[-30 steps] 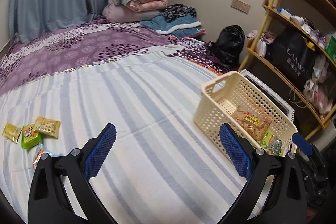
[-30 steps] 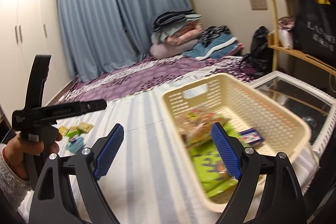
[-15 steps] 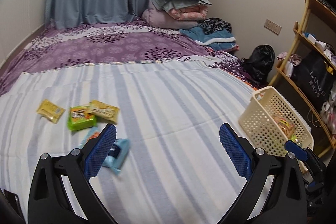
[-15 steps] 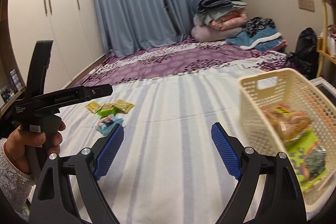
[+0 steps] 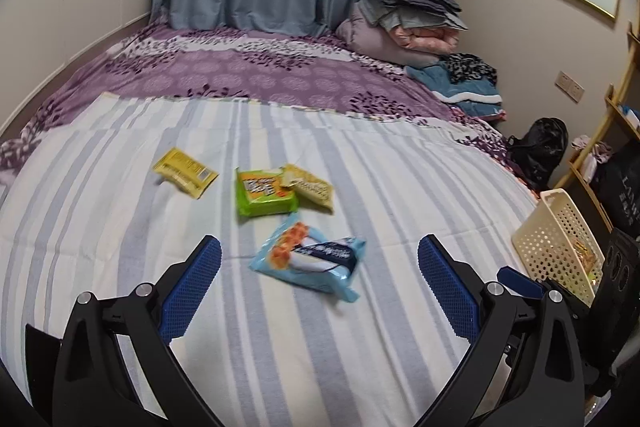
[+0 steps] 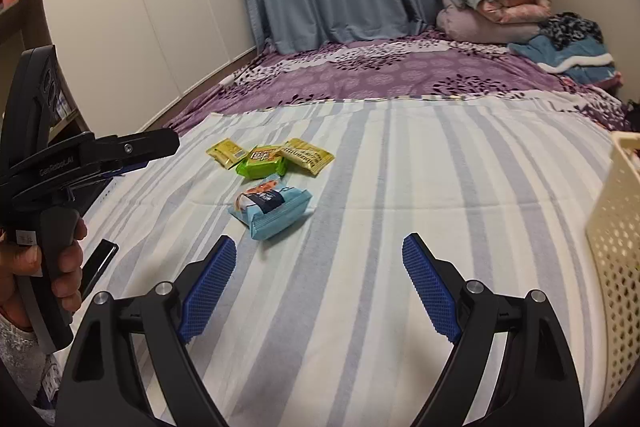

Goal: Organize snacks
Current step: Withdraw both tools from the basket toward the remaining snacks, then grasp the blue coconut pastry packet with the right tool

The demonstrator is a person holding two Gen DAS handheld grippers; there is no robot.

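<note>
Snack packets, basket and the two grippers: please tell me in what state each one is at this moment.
Blue packet: flat on the striped sheet, nearest the grippers, not gripped.
Green packet: flat on the sheet, touching the packet on its right.
Two yellow packets: lying loose on the sheet.
Basket: upright at the bed's edge, some snacks inside.
Left gripper: open, empty.
Right gripper: open, empty.

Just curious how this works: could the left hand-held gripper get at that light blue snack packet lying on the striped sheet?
Probably yes. The left hand-held gripper is open, and the light blue snack packet lies alone just ahead of its fingers, apart from the green packet, with only bare striped sheet between.
</note>
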